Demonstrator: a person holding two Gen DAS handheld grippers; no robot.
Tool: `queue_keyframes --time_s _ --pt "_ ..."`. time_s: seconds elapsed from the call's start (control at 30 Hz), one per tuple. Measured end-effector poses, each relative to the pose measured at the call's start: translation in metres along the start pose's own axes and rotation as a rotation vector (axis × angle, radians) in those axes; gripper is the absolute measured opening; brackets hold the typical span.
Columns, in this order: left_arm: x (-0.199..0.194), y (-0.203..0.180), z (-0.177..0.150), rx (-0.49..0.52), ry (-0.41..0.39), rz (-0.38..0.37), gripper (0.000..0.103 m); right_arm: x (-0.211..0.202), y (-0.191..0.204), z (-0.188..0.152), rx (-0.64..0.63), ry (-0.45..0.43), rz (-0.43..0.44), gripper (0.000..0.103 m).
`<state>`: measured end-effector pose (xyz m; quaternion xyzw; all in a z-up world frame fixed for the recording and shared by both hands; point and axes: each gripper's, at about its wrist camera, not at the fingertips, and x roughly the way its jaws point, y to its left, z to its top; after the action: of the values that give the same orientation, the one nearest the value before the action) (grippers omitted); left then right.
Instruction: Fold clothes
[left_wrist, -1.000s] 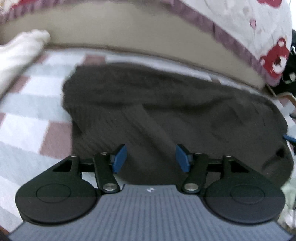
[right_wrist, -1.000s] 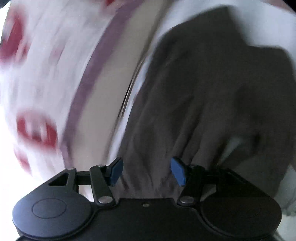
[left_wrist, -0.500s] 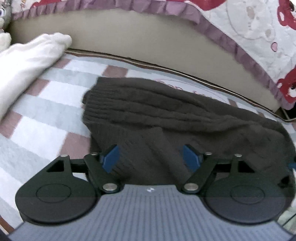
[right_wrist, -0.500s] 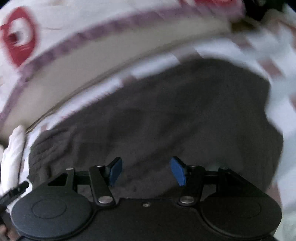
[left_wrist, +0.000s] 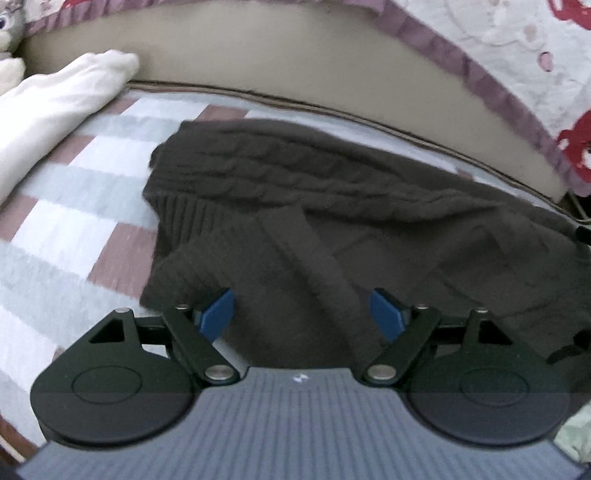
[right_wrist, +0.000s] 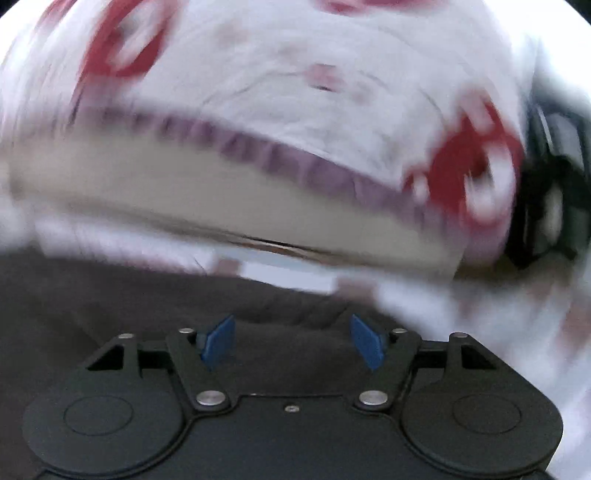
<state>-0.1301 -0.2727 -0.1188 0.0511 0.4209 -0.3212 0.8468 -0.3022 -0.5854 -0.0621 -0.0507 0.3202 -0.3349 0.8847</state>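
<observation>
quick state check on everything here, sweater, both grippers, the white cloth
brown sweater: partly folded, lying on the checked blanket
left gripper: open, empty, over the sweater
right gripper: open, empty, view blurred
white cloth: bunched beside the sweater, apart from it

Left gripper (left_wrist: 302, 315): jaws spread wide, blue pads (left_wrist: 218, 317) well apart, nothing between them, held low and level, pointing forward | Right gripper (right_wrist: 291, 341): jaws likewise spread, blue pads (right_wrist: 364, 345) apart, nothing clamped, view blurred, tilt cannot be told
</observation>
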Motion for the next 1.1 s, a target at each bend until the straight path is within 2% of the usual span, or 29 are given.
queue_keyframes --time_s 0.1,0.17,0.2,0.3,0.37,0.43,0.47,0.53,0.57,0.6,0.63,0.67,0.7,0.73,0.77,0.83,0.9,1.03,1.1 --pt "0.006 -0.004 -0.002 0.016 0.014 0.031 0.084 0.012 0.01 -0.004 -0.094 0.025 0.013 0.075" --pt "0.014 -0.006 -0.001 0.03 0.05 0.056 0.088 0.015 0.005 -0.005 -0.054 0.061 0.056 0.077" --pt "0.018 -0.006 -0.002 0.024 0.074 0.063 0.089 0.016 0.003 -0.005 -0.048 0.08 0.053 0.08" --pt "0.026 -0.001 -0.004 -0.037 0.131 0.059 0.09 0.02 -0.002 -0.008 -0.017 0.152 0.029 0.08" --pt "0.029 0.002 -0.006 -0.069 0.132 0.063 0.091 0.021 -0.007 -0.013 0.012 0.197 0.024 0.08" --pt "0.031 -0.002 -0.009 -0.048 0.118 0.081 0.091 0.025 -0.01 -0.016 0.024 0.23 0.019 0.08" --pt "0.032 -0.004 -0.011 -0.037 0.112 0.091 0.089 0.027 -0.012 -0.018 0.032 0.248 0.016 0.08" --pt "0.03 -0.01 -0.014 0.012 0.09 0.103 0.072 0.033 -0.017 -0.022 0.067 0.313 -0.005 0.074" --pt "0.028 -0.015 -0.015 0.047 0.073 0.113 0.049 0.036 -0.019 -0.024 0.085 0.347 -0.015 0.071" --pt "0.025 -0.018 -0.016 0.088 0.048 0.132 0.032 0.038 -0.022 -0.028 0.108 0.388 -0.022 0.06" --pt "0.023 -0.021 -0.015 0.123 0.032 0.144 0.026 0.039 -0.025 -0.03 0.125 0.404 -0.02 0.052" --pt "0.02 -0.022 -0.015 0.147 0.012 0.157 0.02 0.04 -0.028 -0.033 0.141 0.42 -0.019 0.049" --pt "0.014 -0.021 -0.013 0.147 -0.019 0.182 0.017 0.04 -0.031 -0.035 0.157 0.434 -0.017 0.044" --pt "0.001 -0.023 -0.013 0.156 -0.077 0.228 0.016 0.039 -0.035 -0.036 0.175 0.433 -0.013 0.035" --pt "-0.015 -0.027 -0.012 0.178 -0.159 0.262 0.016 0.037 -0.038 -0.037 0.194 0.432 -0.009 0.032" --pt "-0.049 -0.035 -0.012 0.221 -0.287 0.28 0.016 0.033 -0.044 -0.037 0.236 0.421 0.004 0.029" --pt "-0.071 -0.037 -0.011 0.222 -0.324 0.269 0.016 0.029 -0.046 -0.036 0.257 0.41 0.011 0.029" --pt "-0.086 -0.021 -0.022 0.19 -0.26 0.244 0.016 0.024 -0.051 -0.034 0.283 0.401 0.016 0.029" --pt "-0.08 -0.004 -0.031 0.142 -0.17 0.23 0.016 0.024 -0.056 -0.032 0.301 0.395 0.023 0.029"
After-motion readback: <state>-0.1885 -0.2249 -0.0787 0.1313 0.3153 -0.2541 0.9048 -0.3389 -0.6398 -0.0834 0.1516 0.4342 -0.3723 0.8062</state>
